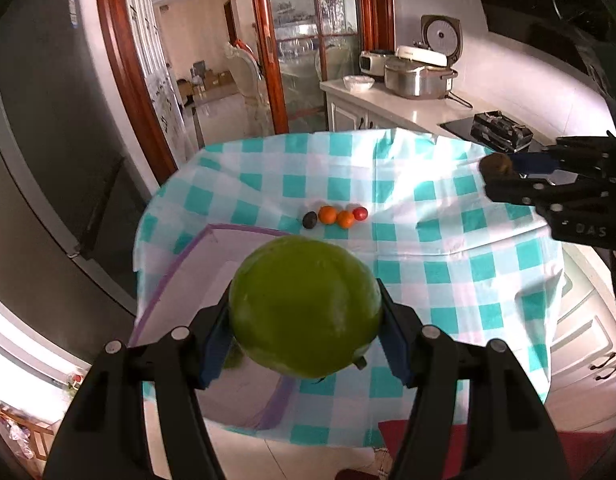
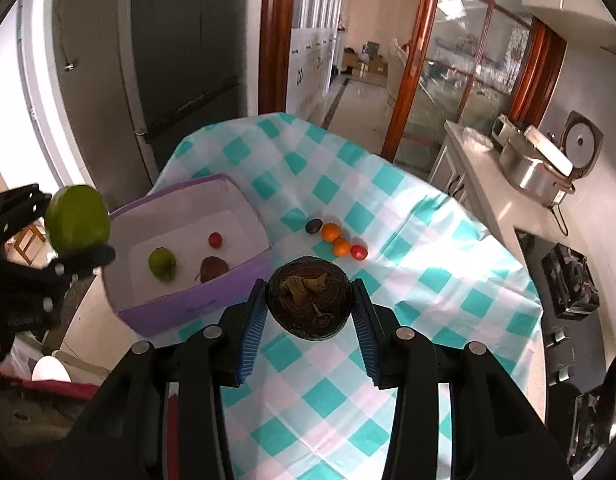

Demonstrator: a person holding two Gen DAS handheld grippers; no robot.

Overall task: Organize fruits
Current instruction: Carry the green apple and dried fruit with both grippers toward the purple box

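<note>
The left claw (image 1: pixel 306 316) pinched a smooth, likely slippery green fruit (image 1: pixel 306 306) across its middle; the right claw (image 2: pixel 309 300) pinched a dark, hard-looking fruit (image 2: pixel 309 302).

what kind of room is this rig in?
Most likely a home kitchen: a tall fridge, a counter with a rice cooker, and a hob beside the checked-cloth table.

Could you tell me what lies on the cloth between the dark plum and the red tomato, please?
Two oranges lie in a row between the dark plum and the red tomato, each touching its neighbour. The right wrist view shows this best; the left wrist view shows the row too.
</note>
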